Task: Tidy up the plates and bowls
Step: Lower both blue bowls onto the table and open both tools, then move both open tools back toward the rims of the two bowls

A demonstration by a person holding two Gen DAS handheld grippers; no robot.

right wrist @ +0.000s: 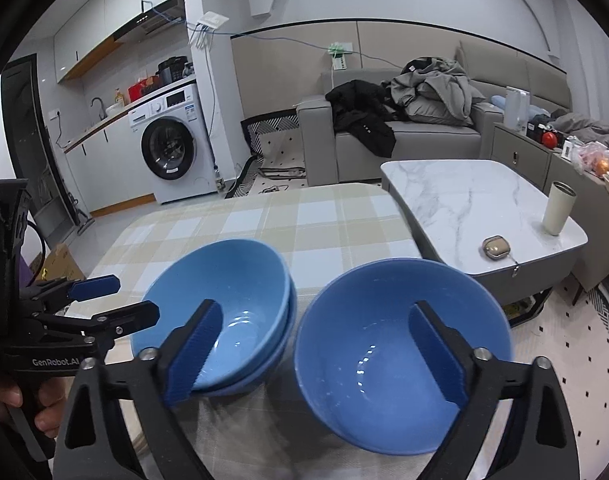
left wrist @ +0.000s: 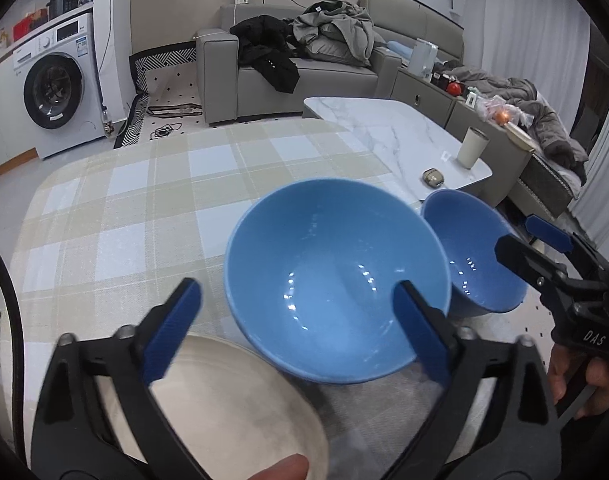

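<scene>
Two blue bowls nested in a stack [right wrist: 228, 296] stand on the checked tablecloth, beside a single blue bowl [right wrist: 384, 364] to their right. In the left wrist view the stack [left wrist: 328, 272] is in the centre and the single bowl [left wrist: 472, 256] is behind it at the right. My left gripper [left wrist: 298, 332] is open; its right finger hangs over the stack's inside and its left finger is outside, with neither pad touching. A cream plate [left wrist: 232, 412] lies under it. My right gripper [right wrist: 316, 354] is open astride the single bowl's left rim, with nothing pressed.
The table with the checked cloth [left wrist: 136, 200] runs away to the left and back. A marble coffee table [right wrist: 464, 200] with a cream cup [right wrist: 558, 208] and a small case stands close on the right. A grey sofa with clothes and a washing machine are behind.
</scene>
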